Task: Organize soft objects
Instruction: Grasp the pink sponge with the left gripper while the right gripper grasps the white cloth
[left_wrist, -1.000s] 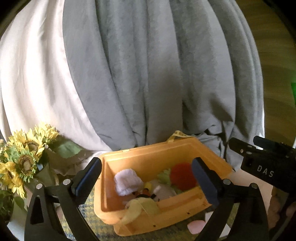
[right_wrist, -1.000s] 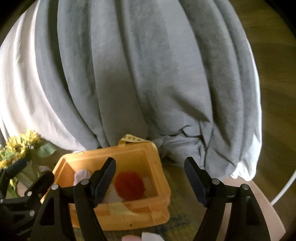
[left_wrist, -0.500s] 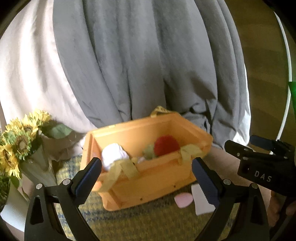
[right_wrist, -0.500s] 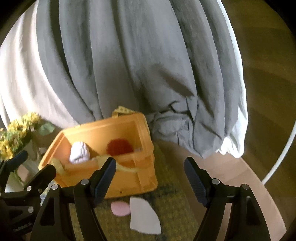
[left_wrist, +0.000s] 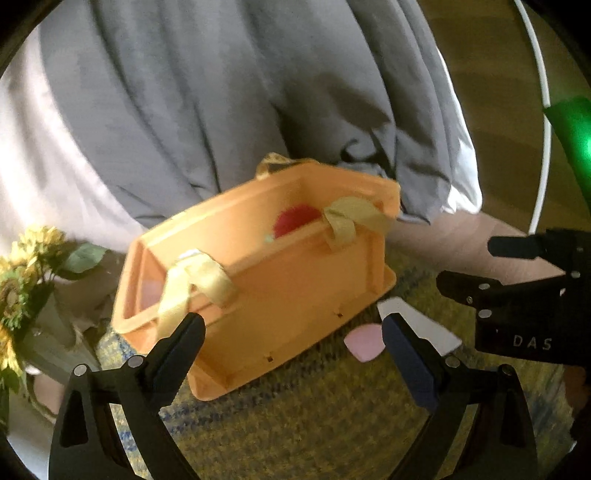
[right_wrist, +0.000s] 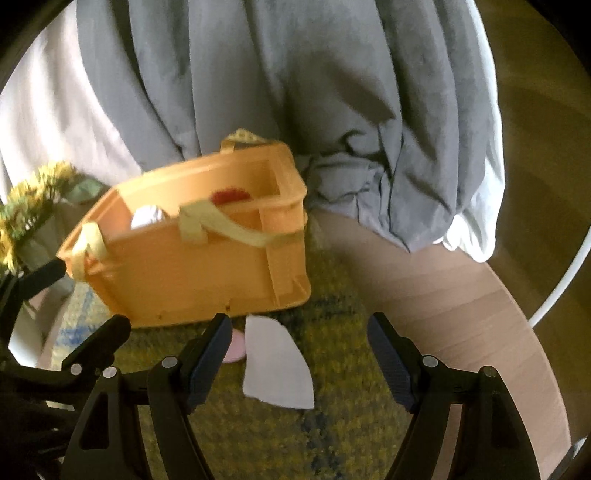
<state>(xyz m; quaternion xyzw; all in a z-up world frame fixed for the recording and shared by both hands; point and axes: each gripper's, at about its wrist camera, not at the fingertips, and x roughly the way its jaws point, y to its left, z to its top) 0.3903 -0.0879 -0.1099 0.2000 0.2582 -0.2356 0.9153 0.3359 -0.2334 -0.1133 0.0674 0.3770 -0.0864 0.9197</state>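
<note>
An orange plastic basket (left_wrist: 280, 295) (right_wrist: 192, 273) with pale yellow strap handles stands on a yellow-green mat. Inside it show a red fuzzy ball (left_wrist: 295, 219) (right_wrist: 229, 195) and a white soft thing (right_wrist: 146, 218). In front of the basket lie a white cloth piece (right_wrist: 275, 365) (left_wrist: 424, 325) and a pink soft piece (left_wrist: 364, 345) (right_wrist: 234, 349). My left gripper (left_wrist: 295, 358) is open, above the basket's near side, nothing between its fingers. My right gripper (right_wrist: 299, 354) is open just above the white cloth and not touching it; its body also shows in the left wrist view (left_wrist: 524, 302).
A grey and white curtain (left_wrist: 221, 92) hangs behind the basket. Sunflowers in a wrap (left_wrist: 26, 280) (right_wrist: 33, 199) stand at the left. The mat (right_wrist: 332, 424) lies on a round wooden table (right_wrist: 443, 295), whose edge curves at the right, with a white hoop (left_wrist: 543, 110) beyond.
Both grippers have sunk toward the table, so the basket looms larger and more from the side. The white and pink pieces in front of it have come into view. Jaws unchanged.
</note>
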